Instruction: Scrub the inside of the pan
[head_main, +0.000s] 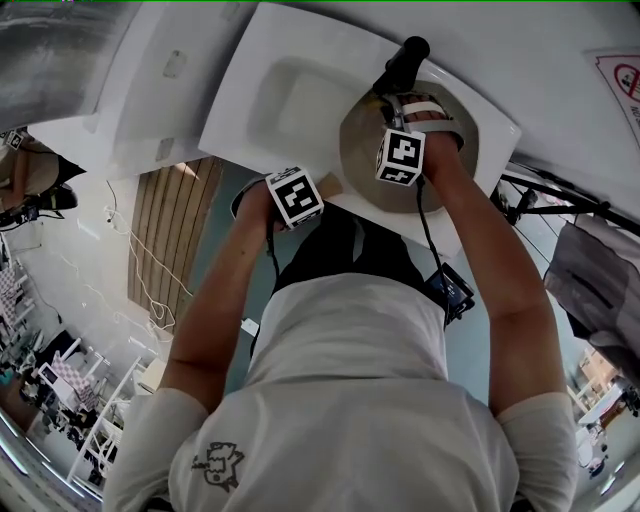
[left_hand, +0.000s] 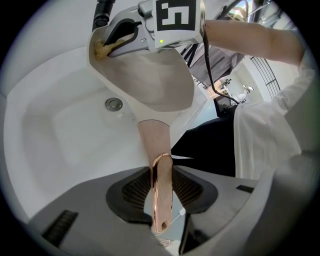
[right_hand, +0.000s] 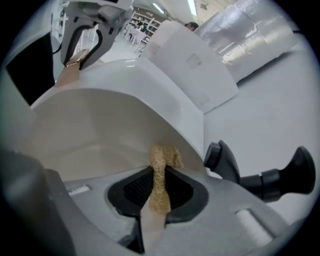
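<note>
Both arms reach forward from the torso, with the forearms bare below short white sleeves.

- Left forearm (head_main: 215, 300): angled inward. The left hand-held gripper (left_hand: 161, 200) sits nearer the body. Its jaws are clamped on the thin pan handle (left_hand: 161, 170), one pad on each side.
- Right forearm (head_main: 500, 270): extended farther forward. The right hand-held gripper (right_hand: 157, 192) has its jaws closed on a tan scrub pad (right_hand: 161, 175), which protrudes beyond the jaw tips.

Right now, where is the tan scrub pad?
In the right gripper view, the scrub pad is pinched in the right gripper, at the rim of the pan, left of the black faucet.
</note>
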